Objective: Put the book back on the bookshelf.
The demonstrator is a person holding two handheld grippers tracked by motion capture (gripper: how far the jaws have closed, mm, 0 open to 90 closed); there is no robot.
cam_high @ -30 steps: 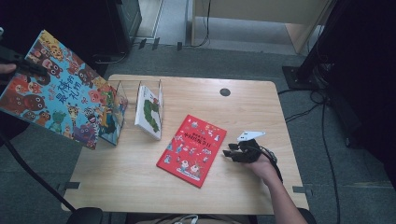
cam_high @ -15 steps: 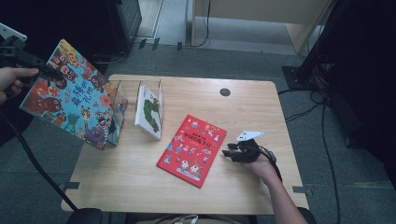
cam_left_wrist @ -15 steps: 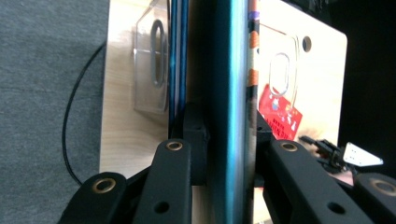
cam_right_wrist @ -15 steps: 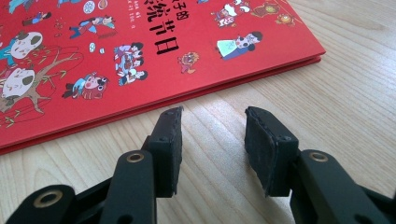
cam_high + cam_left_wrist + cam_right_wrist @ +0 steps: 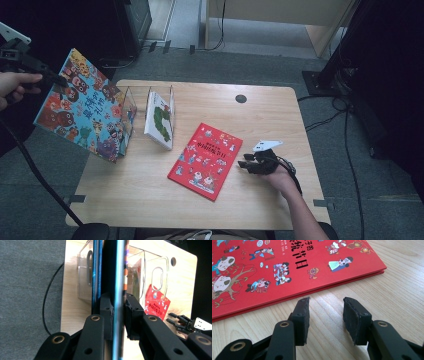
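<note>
- We clamp the left claw [image 5: 55,80] on the big picture book [image 5: 85,112], holding it upright beside the clear rack [image 5: 131,102] to slot in.
- Our right claw [image 5: 247,163] rests half open and empty on the counter [image 5: 280,120], the red book [image 5: 206,160] just ahead of it.

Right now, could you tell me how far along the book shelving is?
Done: a white book stands in the clear rack. In hand: the left gripper clamps the colourful book beside it. Left: the red book lies flat by the open right gripper.
</note>
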